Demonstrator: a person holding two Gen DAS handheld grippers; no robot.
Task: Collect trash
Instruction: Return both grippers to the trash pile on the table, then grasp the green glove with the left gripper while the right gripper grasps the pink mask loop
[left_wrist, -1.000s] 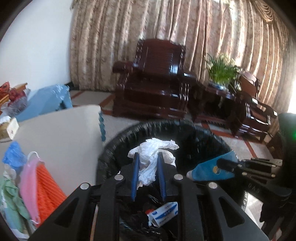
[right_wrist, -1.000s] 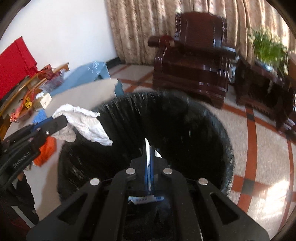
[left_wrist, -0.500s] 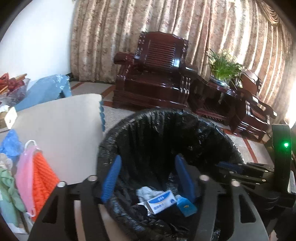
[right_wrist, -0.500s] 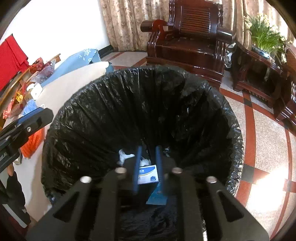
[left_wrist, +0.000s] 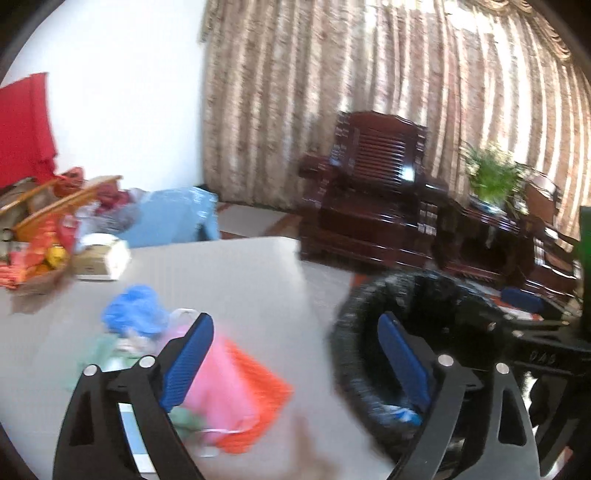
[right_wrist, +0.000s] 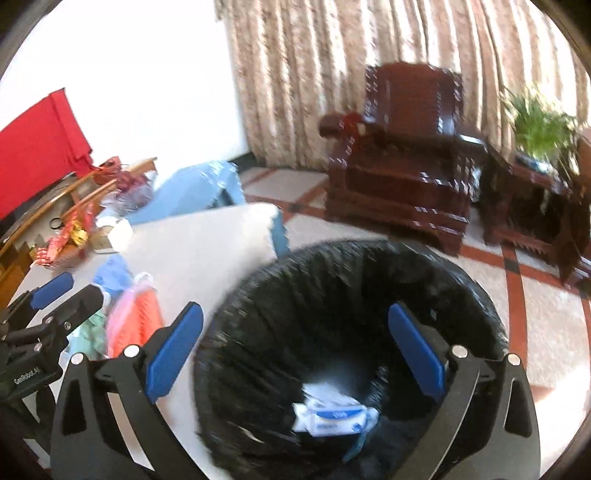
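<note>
Both grippers are spread wide and their jaws are opening, with nothing caught between the blue pads. The left gripper (left_wrist: 295, 347) hangs over the edge of the pale table (left_wrist: 229, 280), one pad above the litter there, the other above the rim of the trash bin (left_wrist: 354, 332). The right gripper (right_wrist: 295, 345) sits straight over the bin's mouth — its black liner (right_wrist: 332, 295) folded over the rim. Down in the bin lies a white-and-blue packet (right_wrist: 332, 411), with a bit of crumpled white paper just behind it. Still on the table, close beside the bin, is a small heap of trash: an orange mesh bag (left_wrist: 258, 384), a pink bag (left_wrist: 218, 391) lying over it, a blue crumpled wad (left_wrist: 133, 310) and some pale green scraps (left_wrist: 103, 350). Farther back on the table stands a small white box (left_wrist: 103, 258) beside a basket (left_wrist: 37, 269) of red and yellow things. Beyond, a dark wooden armchair (left_wrist: 373, 206) stands before patterned curtains (left_wrist: 369, 74), a green plant (left_wrist: 491, 177) to its right.
</note>
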